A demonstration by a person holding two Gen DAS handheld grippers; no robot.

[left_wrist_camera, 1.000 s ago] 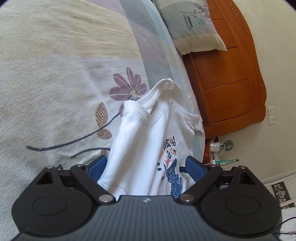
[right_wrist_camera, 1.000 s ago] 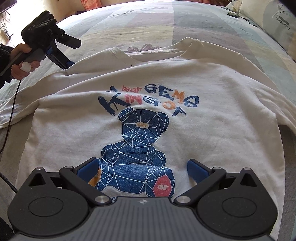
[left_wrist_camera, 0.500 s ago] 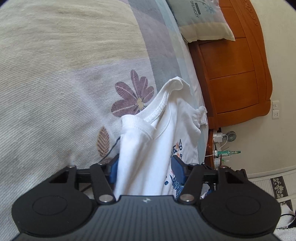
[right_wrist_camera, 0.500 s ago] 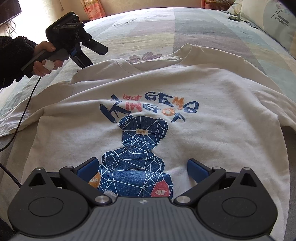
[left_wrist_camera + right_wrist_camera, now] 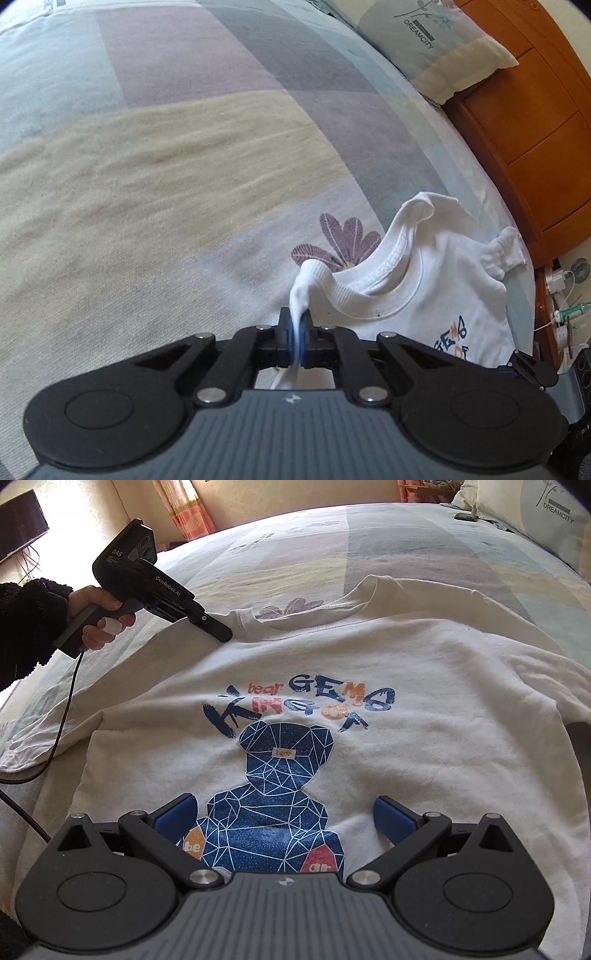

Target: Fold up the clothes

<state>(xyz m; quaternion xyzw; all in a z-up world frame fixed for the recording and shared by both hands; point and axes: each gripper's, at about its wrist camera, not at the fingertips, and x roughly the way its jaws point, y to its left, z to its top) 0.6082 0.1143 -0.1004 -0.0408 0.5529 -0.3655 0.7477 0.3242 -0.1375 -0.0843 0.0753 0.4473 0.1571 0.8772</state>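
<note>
Loads of open bed, clutter only at the edges

The bedspread (image 5: 155, 177) beyond the sweatshirt (image 5: 424, 709) is bare and wide open, so a claw could pass there freely. At the head end a pillow (image 5: 436, 48) lies against the wooden headboard (image 5: 535, 140), with a small dark object (image 5: 466, 516) lying on the bed just beside the pillow. Near the shirt's collar the left claw (image 5: 221, 633), the hand (image 5: 101, 616) holding it and its trailing cable (image 5: 62, 716) block that side.
</note>
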